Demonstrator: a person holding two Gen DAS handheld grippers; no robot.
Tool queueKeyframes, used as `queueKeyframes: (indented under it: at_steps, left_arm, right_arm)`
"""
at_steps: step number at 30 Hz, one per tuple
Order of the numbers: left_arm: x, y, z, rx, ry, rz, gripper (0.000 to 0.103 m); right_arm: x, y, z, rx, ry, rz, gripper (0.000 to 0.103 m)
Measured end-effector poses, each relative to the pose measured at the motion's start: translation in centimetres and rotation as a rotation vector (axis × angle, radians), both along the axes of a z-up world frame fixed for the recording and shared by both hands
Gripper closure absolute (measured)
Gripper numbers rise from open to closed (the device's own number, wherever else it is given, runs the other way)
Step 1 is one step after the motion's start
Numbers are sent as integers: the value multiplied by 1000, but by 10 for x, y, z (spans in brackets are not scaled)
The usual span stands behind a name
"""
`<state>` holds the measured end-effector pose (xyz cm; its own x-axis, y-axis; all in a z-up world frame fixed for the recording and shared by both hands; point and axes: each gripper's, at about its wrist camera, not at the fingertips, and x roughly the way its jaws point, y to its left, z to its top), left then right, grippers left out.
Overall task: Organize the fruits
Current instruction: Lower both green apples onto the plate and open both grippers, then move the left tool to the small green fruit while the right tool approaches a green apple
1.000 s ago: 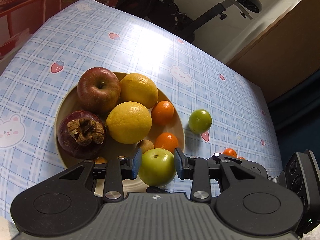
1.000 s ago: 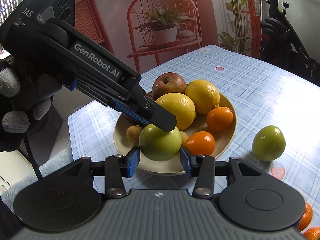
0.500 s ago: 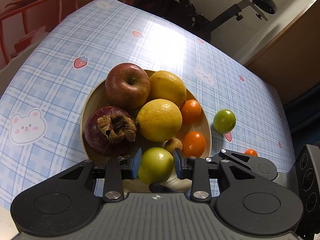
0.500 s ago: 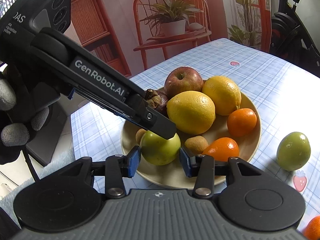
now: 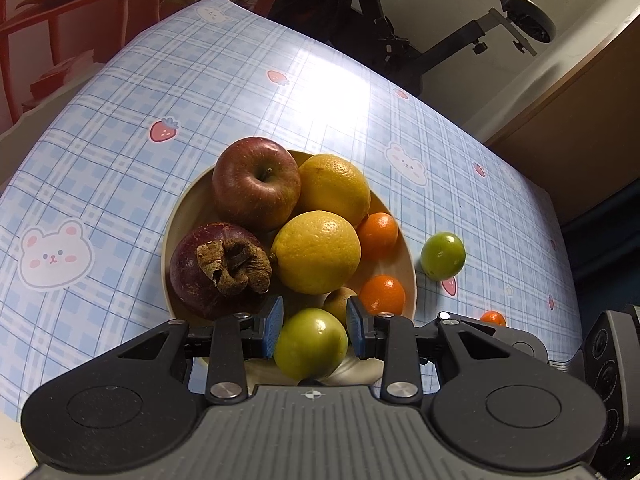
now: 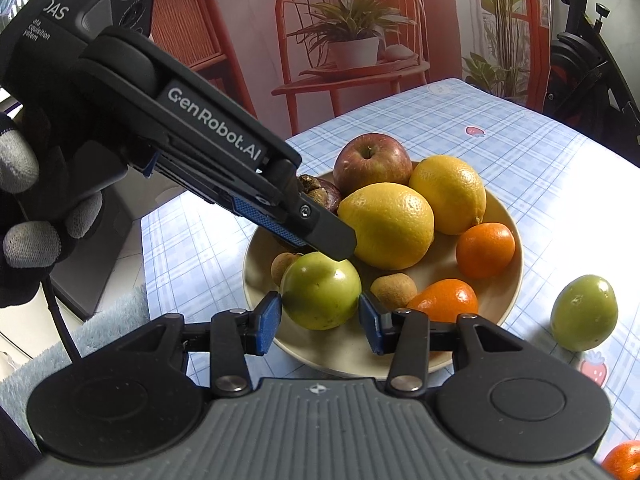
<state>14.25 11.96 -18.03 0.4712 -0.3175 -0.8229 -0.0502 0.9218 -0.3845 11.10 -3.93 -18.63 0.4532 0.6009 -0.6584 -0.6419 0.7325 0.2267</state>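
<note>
**Green fruit caught between two crossing pairs of fingers**

Centres on one green fruit (image 5: 310, 344), at the near edge of the plate (image 5: 172, 236), low over the rim or resting on it; cannot tell which. Lies dead ahead of the left gripper (image 5: 314, 312), between its blue pads, with both pads against the skin: closed on the fruit, by the look of it. Lies just as squarely ahead of the right gripper (image 6: 319, 306), whose pads flank the same fruit at either side, right at the skin; cannot tell whether pressing or only standing alongside.

Comes down, in the right wrist view, to two lines of approach that cross: the left gripper slanting in from the upper left, one finger lying over the top of the fruit, the right gripper pointing in from the near side. Shows no marked long axis on the fruit, close to round from both cameras. Equally near to both hands, so probably turns on which pair lets go first.

Leaves a second green fruit (image 6: 584, 312) out on the checked tablecloth (image 5: 120, 160), to the right of the plate and nearer the right gripper.
</note>
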Motion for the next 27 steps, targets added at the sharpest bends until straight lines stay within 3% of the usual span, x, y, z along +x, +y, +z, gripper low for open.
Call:
queueKeyframes:
  at_steps: [14,27]
  left_arm:
    - [13,-57,25,72,-124,-108,67]
    - [53,-111,16,89,-133,-206,67]
  right_arm:
    - [-14,-75,15,23,-50,-163,57]
    - [6,-129,7,7,-36,-341,57]
